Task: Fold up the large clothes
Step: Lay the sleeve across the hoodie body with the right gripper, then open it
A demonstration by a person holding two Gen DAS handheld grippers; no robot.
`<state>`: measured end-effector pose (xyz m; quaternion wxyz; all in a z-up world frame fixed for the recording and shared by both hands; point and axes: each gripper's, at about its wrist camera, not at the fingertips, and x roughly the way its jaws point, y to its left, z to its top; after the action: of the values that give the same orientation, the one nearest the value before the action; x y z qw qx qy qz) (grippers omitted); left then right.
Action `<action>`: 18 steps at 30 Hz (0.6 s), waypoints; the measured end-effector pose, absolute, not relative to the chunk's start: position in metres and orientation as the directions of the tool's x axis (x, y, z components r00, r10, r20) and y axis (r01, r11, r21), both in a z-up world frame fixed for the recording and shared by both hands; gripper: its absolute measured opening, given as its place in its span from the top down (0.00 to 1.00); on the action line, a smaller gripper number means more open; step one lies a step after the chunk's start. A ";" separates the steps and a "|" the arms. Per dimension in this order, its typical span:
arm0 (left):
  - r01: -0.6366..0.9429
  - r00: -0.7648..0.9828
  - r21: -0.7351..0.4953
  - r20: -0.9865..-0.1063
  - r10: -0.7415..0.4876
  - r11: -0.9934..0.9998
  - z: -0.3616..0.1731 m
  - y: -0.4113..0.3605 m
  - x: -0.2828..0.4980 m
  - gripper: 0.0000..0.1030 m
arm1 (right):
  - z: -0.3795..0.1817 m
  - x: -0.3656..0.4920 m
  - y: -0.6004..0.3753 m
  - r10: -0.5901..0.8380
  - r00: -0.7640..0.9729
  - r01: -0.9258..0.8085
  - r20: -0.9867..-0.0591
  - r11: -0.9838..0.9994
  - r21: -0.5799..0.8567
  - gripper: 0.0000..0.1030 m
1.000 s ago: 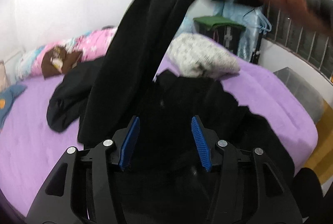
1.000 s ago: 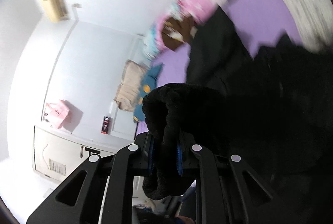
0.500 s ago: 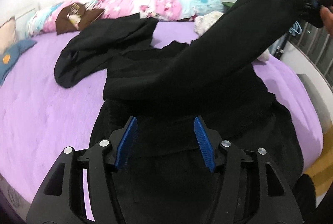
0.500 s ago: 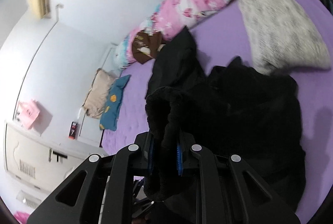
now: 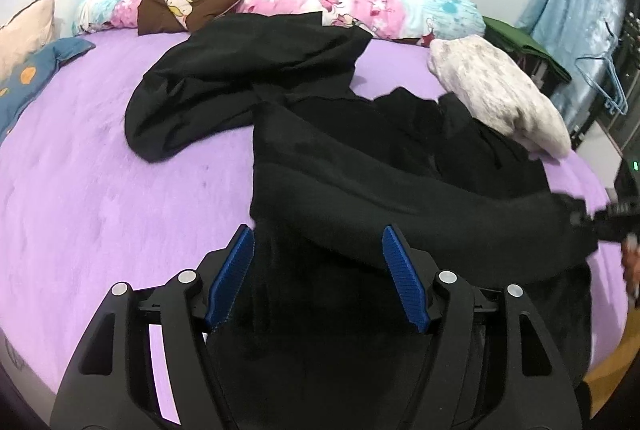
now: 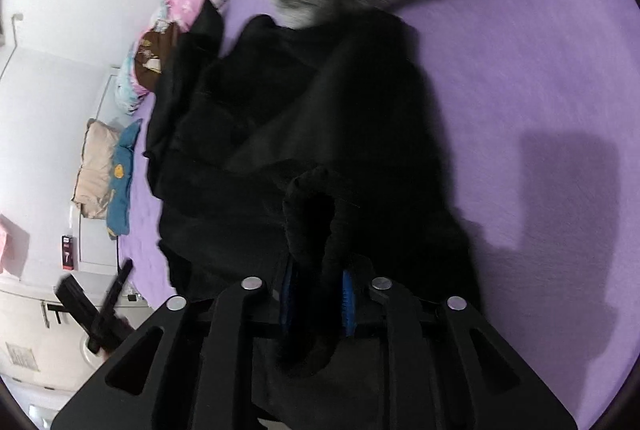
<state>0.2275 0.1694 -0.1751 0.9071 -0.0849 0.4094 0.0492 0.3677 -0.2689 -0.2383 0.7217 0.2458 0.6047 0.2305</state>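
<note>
Fingers of the right gripper point(image 6: 318, 304) were opening around the black garment's point(image 5: 360, 166) cuff point(image 6: 310, 214), best released flat onto the bed point(image 5: 100, 190), while the left gripper point(image 5: 320, 278) opened, empty, above the hem.

The middle of the bed point(image 5: 100, 190) is being covered by the black garment point(image 5: 360, 166), with a second dark garment point(image 5: 240, 78) lying just behind it. Open purple sheet is being left free on the left and on the far right, while the back edge is being blocked by a floral duvet roll point(image 5: 360, 2) and a grey-white pillow point(image 5: 500, 94).
</note>
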 end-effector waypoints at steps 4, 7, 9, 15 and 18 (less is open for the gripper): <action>-0.144 0.661 -0.139 -0.750 -0.009 0.980 -0.177 0.173 0.255 0.34 | -0.248 0.361 -0.277 0.590 0.163 -0.015 -0.791 0.803 0.595 0.60; -0.139 0.624 -0.114 -0.781 -0.003 0.984 -0.187 0.169 0.274 0.32 | -0.237 0.354 -0.278 0.509 0.190 -0.042 -0.839 0.858 0.511 0.49; -0.129 0.610 -0.092 -0.792 0.006 0.987 -0.192 0.166 0.280 0.32 | -0.215 0.343 -0.278 0.434 0.260 -0.074 -0.862 0.899 0.431 0.37; -0.086 0.697 -0.123 -0.717 -0.028 0.989 -0.166 0.163 0.277 0.23 | -0.158 0.318 -0.261 0.501 0.395 -0.188 -0.770 0.865 0.466 0.26; -0.042 0.695 -0.085 -0.718 -0.032 0.995 -0.169 0.154 0.288 0.23 | -0.163 0.320 -0.234 0.589 0.352 -0.243 -0.727 0.808 0.537 0.24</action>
<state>0.2879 0.1539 -0.1689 0.9193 -0.0474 0.3906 0.0026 0.3198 -0.2342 -0.1629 0.8044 0.1708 0.5069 0.2586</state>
